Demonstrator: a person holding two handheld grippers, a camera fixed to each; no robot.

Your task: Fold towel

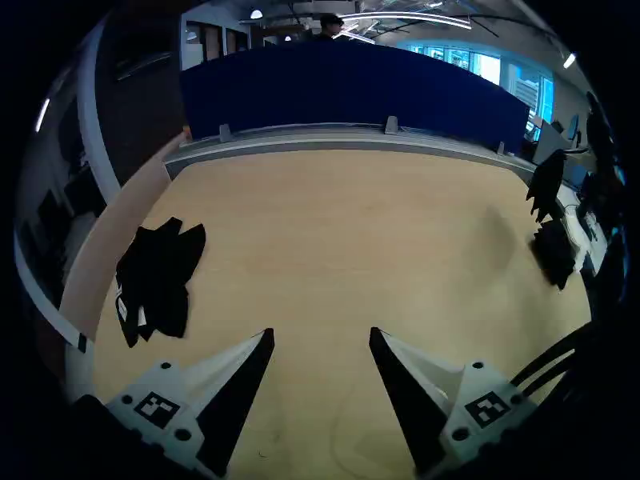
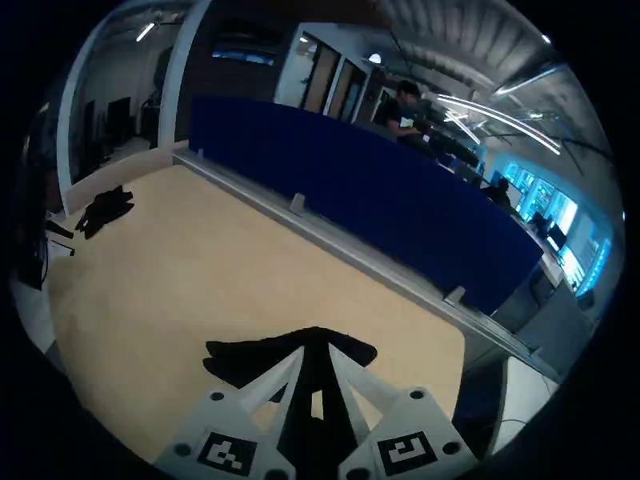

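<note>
Black towel pinched in the right tongs at the near edge of the surface.

In the right gripper view the towel lies bunched and flat on the pale wood, a strip of it running back between the two fingers, which are drawn close together and clamped on the cloth. In the left gripper view the left tongs stand wide apart over bare wood, gripping nothing. A second black cloth lies crumpled to their left by the surface's edge; the right gripper view has it far across the wood, well apart from the towel. A blue partition runs along the far side of the surface, with a person behind it.
</note>
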